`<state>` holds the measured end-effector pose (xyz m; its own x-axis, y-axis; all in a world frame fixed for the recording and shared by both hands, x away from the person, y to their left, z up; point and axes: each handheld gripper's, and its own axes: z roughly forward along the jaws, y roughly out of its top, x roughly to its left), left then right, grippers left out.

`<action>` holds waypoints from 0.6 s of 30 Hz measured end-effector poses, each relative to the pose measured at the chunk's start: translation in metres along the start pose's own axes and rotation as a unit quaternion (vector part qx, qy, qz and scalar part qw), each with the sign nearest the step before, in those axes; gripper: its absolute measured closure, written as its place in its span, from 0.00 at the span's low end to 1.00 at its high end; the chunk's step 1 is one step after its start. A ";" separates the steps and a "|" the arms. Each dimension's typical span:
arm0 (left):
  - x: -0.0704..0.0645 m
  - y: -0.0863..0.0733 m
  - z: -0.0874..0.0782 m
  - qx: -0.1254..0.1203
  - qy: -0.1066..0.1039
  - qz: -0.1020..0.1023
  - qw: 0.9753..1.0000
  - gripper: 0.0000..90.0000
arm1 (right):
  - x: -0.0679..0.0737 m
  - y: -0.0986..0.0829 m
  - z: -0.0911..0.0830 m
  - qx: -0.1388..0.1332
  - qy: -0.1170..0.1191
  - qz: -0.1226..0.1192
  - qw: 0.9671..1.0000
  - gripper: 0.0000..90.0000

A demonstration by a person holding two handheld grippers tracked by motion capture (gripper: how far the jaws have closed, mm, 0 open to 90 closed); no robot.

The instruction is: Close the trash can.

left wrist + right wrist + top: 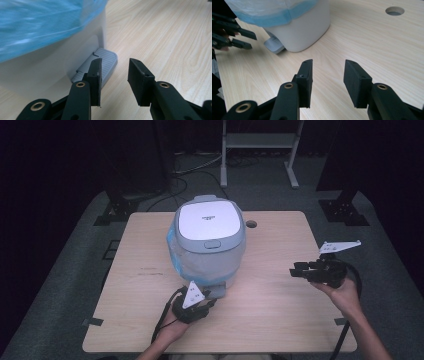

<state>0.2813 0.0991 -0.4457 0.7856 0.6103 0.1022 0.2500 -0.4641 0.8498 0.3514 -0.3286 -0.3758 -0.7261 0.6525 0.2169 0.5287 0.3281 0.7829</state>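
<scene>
So the left gripper [113, 83] sits low with its jaws apart and empty, and the grey ribbed pedal [103, 61] of the white plastic bin [210, 240] is right in front of it, just past the left jaw tip and sticking out toward the person, long axis more or less in line with the jaws. The right gripper [305, 270] hangs open well off to the side, so the left one's clearly nearer. The bin's smooth and rounded, with a crinkly blue liner bag [37, 22] hanging over its rim.
</scene>
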 end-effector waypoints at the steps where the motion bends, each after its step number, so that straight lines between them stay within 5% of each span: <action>1: 0.001 -0.001 -0.002 -0.003 0.000 -0.002 1.000 0.70 | 0.000 0.000 0.000 0.000 0.000 0.000 1.000 0.64; 18: 0.025 -0.005 -0.038 -0.038 0.022 -0.018 0.999 0.60 | -0.006 -0.024 -0.004 -0.010 -0.012 0.018 1.000 0.62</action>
<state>0.2781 0.1413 -0.4273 0.7509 0.6539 0.0925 0.2324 -0.3928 0.8898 0.3415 -0.3429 -0.3940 -0.6965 0.6793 0.2313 0.5449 0.2909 0.7864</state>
